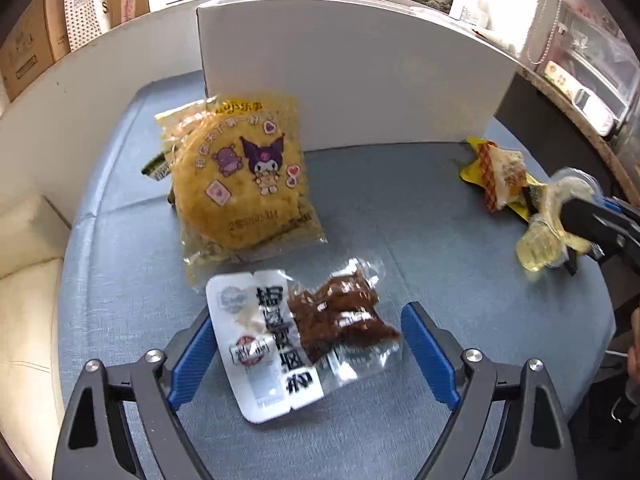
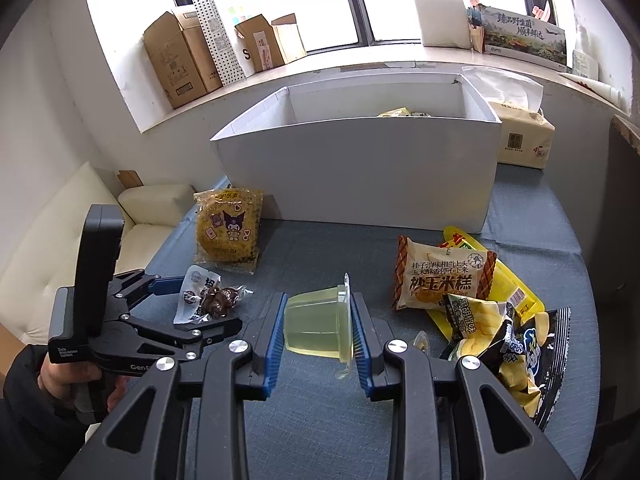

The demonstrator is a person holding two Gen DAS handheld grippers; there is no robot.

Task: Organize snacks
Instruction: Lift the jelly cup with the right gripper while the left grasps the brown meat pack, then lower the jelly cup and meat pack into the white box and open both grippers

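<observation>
Left gripper (image 1: 306,354), jaws apart, straddling clear-and-white vacuum pouch of brown meat (image 1: 296,340); best closed squarely across its middle. Right gripper (image 2: 318,322) clamped on translucent yellow jelly cup (image 2: 316,326).

A blue-grey cloth (image 2: 320,420) is seen spread over the worktop beneath the fingers. Far beyond the fingertips, brown cardboard boxes (image 2: 176,60) are lined along a window sill (image 2: 360,66), with a dotted paper bag (image 2: 218,36) standing among them. To the right along the sill, a printed carton (image 2: 524,36) is set. A cream sofa (image 2: 80,232) is placed left of the fingers, and a tissue pack (image 2: 524,140) is seen ahead to the right.
</observation>
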